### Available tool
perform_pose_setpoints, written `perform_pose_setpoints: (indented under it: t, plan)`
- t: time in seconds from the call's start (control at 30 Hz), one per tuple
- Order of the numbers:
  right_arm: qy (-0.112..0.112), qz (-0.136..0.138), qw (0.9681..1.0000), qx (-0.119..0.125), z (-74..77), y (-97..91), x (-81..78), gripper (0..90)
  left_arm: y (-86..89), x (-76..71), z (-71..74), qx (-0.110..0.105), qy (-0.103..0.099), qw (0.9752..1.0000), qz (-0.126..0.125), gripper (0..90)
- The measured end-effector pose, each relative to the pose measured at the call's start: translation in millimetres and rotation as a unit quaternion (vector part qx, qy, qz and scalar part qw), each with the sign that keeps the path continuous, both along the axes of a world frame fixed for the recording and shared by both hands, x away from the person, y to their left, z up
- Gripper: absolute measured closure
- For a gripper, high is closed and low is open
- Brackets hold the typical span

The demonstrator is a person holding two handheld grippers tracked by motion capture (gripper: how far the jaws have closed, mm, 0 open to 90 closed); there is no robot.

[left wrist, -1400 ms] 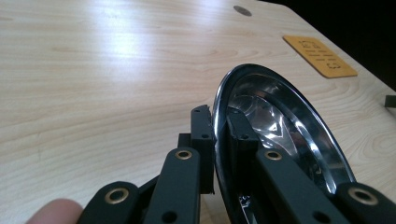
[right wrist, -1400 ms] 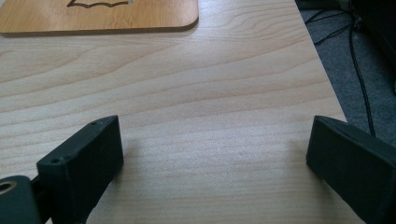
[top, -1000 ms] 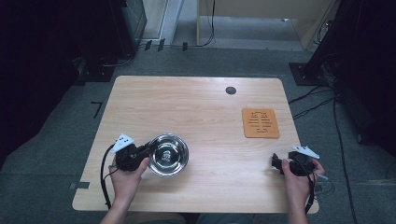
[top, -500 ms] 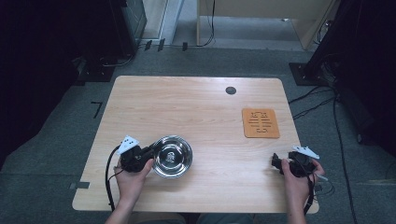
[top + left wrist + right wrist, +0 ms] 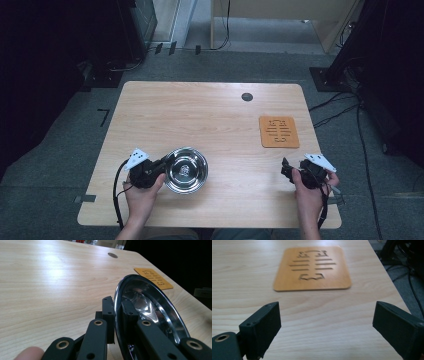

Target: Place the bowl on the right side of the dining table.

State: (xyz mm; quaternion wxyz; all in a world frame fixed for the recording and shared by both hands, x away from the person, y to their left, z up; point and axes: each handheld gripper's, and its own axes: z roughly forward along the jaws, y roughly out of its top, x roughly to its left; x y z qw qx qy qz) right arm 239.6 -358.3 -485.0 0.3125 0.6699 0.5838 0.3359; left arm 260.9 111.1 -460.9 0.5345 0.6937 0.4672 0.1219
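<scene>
L gripper clamped on steel bowl rim, dragged bowl slightly right since 1 s ago, near front-left of table. R gripper jaws wide, closing slightly, nothing between; wooden trivet just ahead, likely bowl's destination.

We hold two black grippers, the left gripper and right gripper, each with a grey three-cornered plate, brass-ringed screw holes and black cable.
</scene>
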Motion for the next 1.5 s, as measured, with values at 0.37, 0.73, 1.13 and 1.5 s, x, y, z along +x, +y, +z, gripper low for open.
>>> perform_pose_setpoints:
  t: [0.37,0.73,1.13,1.5]
  plan:
    - [-0.017,0.053,0.9982,0.020,16.3,35.5,-3.4,7.8,-10.1,-4.4,1.4,-0.002,-0.012,0.9999,-0.011,84.4]
    - [-0.030,0.091,0.9943,0.047,27.5,63.2,-7.7,8.0,-22.6,-9.2,0.6,0.003,-0.023,0.9995,-0.021,84.3]
    - [-0.028,0.134,0.9893,0.049,28.1,96.1,-11.6,8.0,-35.1,-14.2,-0.5,0.013,-0.030,0.9989,-0.034,84.4]
    - [-0.030,0.161,0.9849,0.056,31.2,116.6,-17.3,8.2,-44.7,-19.2,-0.2,0.018,-0.042,0.9983,-0.038,84.4]
